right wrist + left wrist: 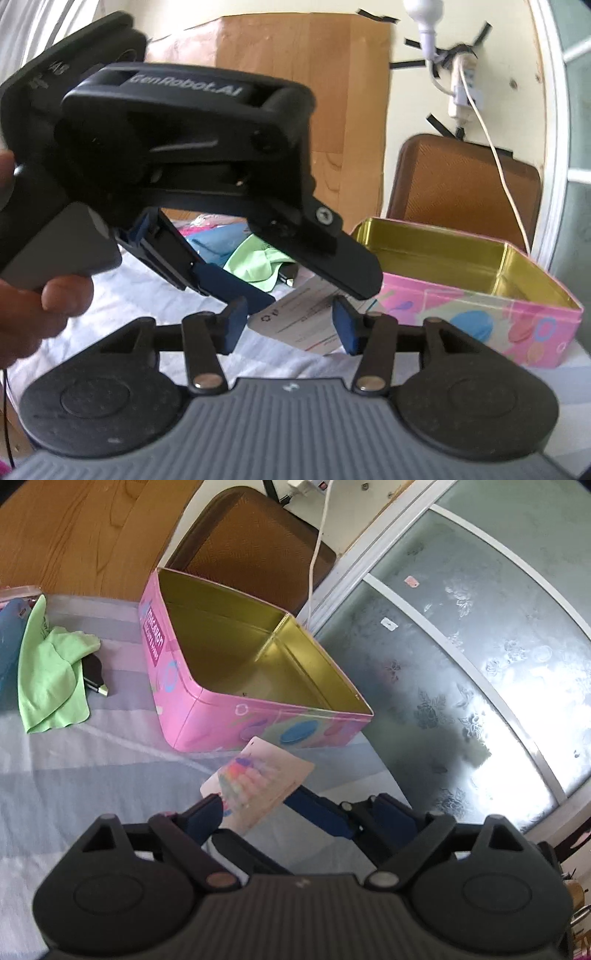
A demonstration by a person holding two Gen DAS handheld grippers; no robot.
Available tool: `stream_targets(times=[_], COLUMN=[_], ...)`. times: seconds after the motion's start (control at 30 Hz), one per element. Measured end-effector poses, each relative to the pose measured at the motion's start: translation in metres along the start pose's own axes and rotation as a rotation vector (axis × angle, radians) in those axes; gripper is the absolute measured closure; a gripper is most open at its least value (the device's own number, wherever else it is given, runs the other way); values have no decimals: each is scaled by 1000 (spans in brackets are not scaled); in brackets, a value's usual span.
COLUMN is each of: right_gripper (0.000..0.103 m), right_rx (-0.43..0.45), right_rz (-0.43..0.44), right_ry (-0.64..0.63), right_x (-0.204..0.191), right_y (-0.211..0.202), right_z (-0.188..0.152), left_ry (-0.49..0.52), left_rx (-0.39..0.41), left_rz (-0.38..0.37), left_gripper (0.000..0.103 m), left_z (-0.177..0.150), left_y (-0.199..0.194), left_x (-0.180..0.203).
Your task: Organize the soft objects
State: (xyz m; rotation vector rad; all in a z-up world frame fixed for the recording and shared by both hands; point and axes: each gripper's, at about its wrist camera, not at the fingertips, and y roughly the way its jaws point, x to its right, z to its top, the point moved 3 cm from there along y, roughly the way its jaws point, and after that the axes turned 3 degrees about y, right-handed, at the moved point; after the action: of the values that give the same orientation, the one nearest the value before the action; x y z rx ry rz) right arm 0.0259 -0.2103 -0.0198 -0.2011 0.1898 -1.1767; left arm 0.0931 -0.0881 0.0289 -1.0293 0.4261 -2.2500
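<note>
In the left wrist view, near the bottom, the left gripper (258, 805) is clenched on a flat packet (258, 782), a pale, glossy rectangle printed with bright colours. Its long axis runs from near left to far right, and its far corner points at the pink tin (258, 672) just beyond it. The tin is a rounded metal box with a smooth gold lining (a pink printed outside), open at the top, standing on a pale striped cloth (92, 760). Far left lies a crumpled green cloth (51, 672), soft and folded, partly over a small black item (94, 672).

In the right wrist view, the right gripper (290, 325) is released, its blue pads apart with nothing between them. Just beyond it the left gripper holds the packet (306, 317) by one end, white printed back showing. The tin stands at right, the green cloth further off behind
</note>
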Motion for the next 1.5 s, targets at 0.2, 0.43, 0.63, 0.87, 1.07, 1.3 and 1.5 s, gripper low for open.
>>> stream_targets(times=[0.2, 0.43, 0.63, 0.87, 1.07, 1.3, 1.5], right_gripper=[47, 35, 35, 78, 86, 86, 86], right_rx=[-73, -194, -168, -213, -165, -95, -12], right_rz=[1, 35, 149, 241, 409, 574, 511], right_ry=[42, 167, 382, 675, 919, 1048, 964], right_x=[10, 35, 54, 85, 100, 106, 120], right_y=[1, 2, -5, -4, -6, -13, -12], right_z=[-15, -38, -42, -54, -63, -57, -18], left_ry=[-13, -23, -81, -145, -171, -163, -92], left_rx=[-49, -128, -144, -123, -109, -64, -28], left_rz=[15, -9, -8, -56, -69, -134, -158], left_gripper=[11, 5, 5, 5, 4, 16, 35], left_z=[3, -16, -21, -22, -22, -19, -5], left_y=[21, 47, 55, 47, 43, 27, 18], left_x=[-1, -4, -18, -34, -38, -34, -18])
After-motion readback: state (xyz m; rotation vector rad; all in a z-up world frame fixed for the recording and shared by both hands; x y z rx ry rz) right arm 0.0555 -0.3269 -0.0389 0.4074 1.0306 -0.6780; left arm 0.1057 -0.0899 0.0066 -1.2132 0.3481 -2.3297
